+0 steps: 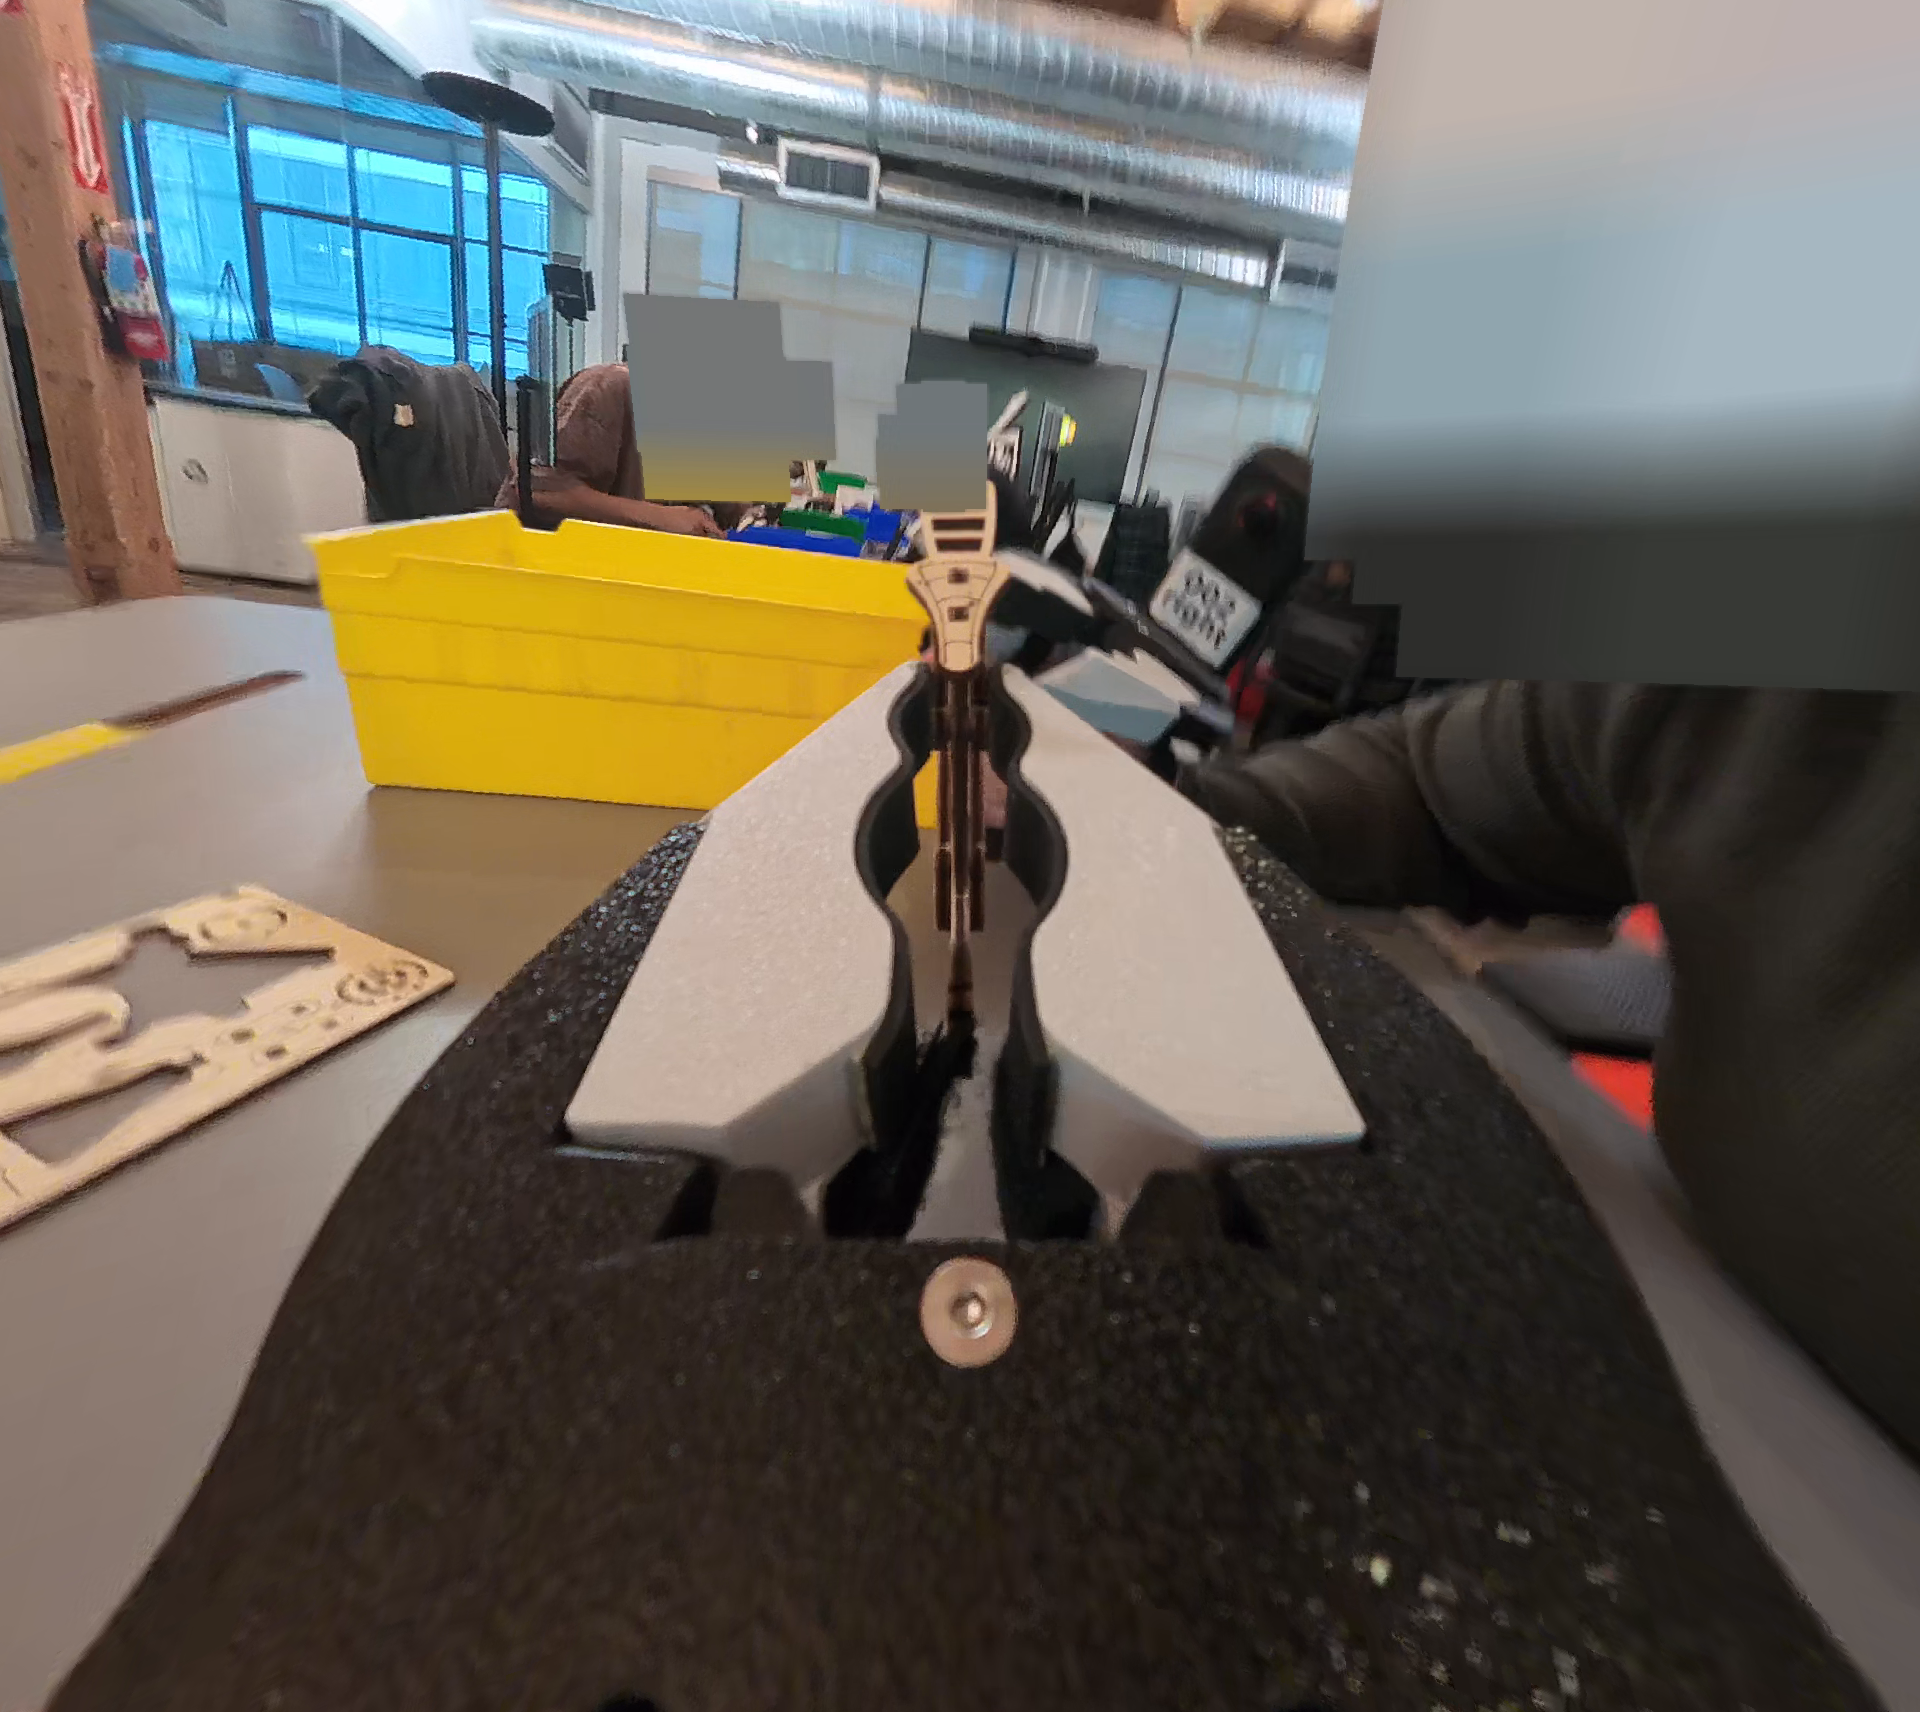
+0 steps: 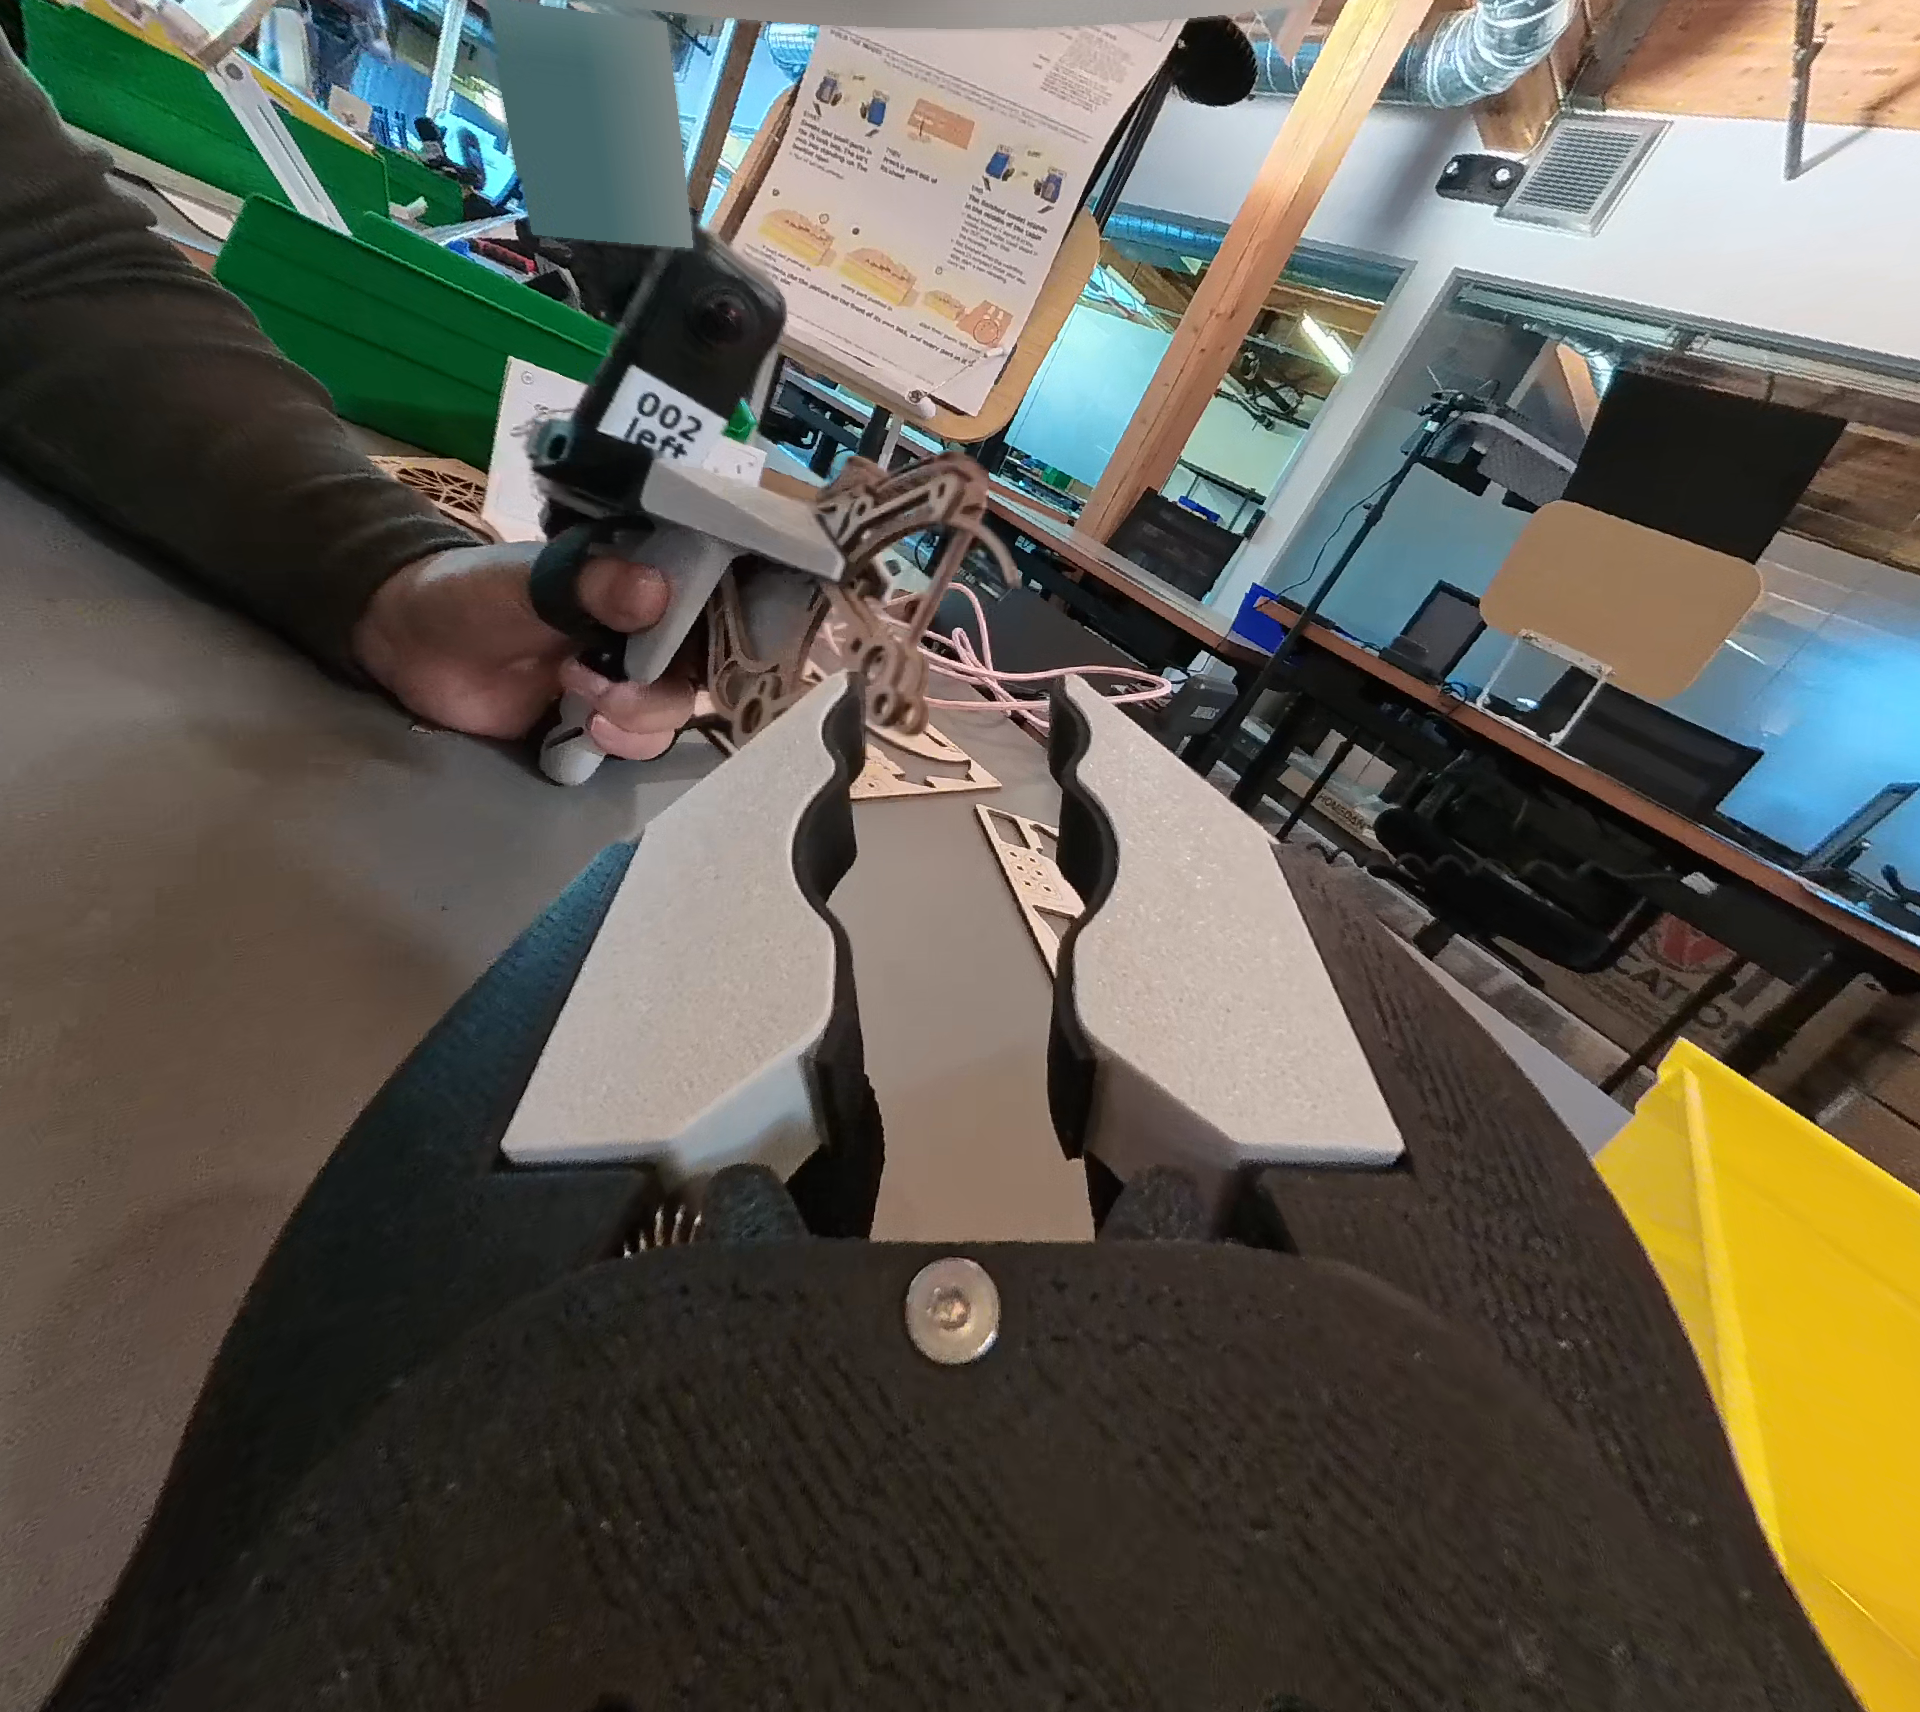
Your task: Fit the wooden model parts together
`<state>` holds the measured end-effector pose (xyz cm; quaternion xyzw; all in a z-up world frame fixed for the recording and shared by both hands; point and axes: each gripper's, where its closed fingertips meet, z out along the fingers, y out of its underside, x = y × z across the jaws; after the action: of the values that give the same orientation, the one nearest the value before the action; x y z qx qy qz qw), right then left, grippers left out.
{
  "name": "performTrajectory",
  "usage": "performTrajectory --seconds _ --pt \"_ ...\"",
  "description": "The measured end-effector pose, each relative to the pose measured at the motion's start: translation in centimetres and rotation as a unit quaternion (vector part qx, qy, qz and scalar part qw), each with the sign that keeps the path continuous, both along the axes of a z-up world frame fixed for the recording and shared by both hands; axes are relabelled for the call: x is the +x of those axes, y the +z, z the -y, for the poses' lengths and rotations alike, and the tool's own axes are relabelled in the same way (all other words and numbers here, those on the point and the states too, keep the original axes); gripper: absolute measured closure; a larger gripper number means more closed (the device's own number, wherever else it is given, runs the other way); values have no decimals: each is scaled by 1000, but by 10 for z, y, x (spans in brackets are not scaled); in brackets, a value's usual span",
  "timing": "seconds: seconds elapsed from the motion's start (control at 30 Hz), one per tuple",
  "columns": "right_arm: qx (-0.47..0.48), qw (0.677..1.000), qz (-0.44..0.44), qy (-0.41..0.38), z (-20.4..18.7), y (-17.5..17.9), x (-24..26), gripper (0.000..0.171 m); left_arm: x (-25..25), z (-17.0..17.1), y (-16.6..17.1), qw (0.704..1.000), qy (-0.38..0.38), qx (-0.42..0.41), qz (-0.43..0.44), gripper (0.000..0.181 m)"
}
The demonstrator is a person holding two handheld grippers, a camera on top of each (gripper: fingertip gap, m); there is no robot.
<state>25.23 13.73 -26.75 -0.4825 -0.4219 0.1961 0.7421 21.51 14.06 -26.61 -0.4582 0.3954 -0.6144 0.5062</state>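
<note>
One wooden model part (image 1: 961, 623): it is clamped edge-on between the two grey fingers of the left gripper (image 1: 961, 696), with its pale, laser-cut tip standing out past the fingertips; in the right wrist view the same piece (image 2: 904, 561) is seen from the side as a curved, cut-out assembly raised above the table.
Left gripper: it is closed on the wooden model part, the jaws drawn nearly together around the thin wood; from the right wrist view it (image 2: 831, 556) is seen held in a person's hand (image 2: 520, 654), which rests on the table.
Right gripper (image 2: 956, 706): its jaws are spread apart with nothing between them, and bare table is seen through the gap; it is pointed toward the held part, just short of it.
Loose wooden pieces: a small perforated strip (image 2: 1023, 873) is laid flat on the table by the right finger, and a triangular offcut (image 2: 920, 769) lies beyond the fingertips.
Cut-out sheet (image 1: 187, 1008): a pale wooden sheet with emptied outlines is laid flat at the left of the left wrist view.
Table (image 1: 208, 789): a grey-brown surface by which everything is carried.
Yellow bin (image 1: 613, 665): it is placed on the table behind the left gripper.
Instruction sheet (image 2: 935, 208): a printed page is propped upright behind the table.
Green bins (image 2: 405, 312): these are set at the far side, behind the hand.
</note>
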Motion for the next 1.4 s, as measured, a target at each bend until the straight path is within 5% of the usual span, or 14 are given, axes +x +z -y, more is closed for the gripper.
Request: performTrajectory --seconds 0.3,0.6,0.7,0.93,1.1,1.4 --pt "0 1000 -3 -1 -1 0 -1 138 -18 -65 -5 945 -47 -317 65 175" --pt "-29 998 -46 -13 -8 8 0 140 -16 -62 -6 946 -56 -315 56 175" --pt "-172 967 -187 -7 -25 19 0 141 -17 -60 -4 949 -55 -303 62 176" --pt "-332 895 -297 18 -46 3 -30 137 -24 -52 4 956 -65 -272 86 175" --pt "-360 867 -340 60 -48 6 -38 136 -23 -47 6 961 -68 -255 84 175" --pt "-363 862 -345 71 -48 7 -55 150 -27 -41 11 961 -81 -243 100 175"
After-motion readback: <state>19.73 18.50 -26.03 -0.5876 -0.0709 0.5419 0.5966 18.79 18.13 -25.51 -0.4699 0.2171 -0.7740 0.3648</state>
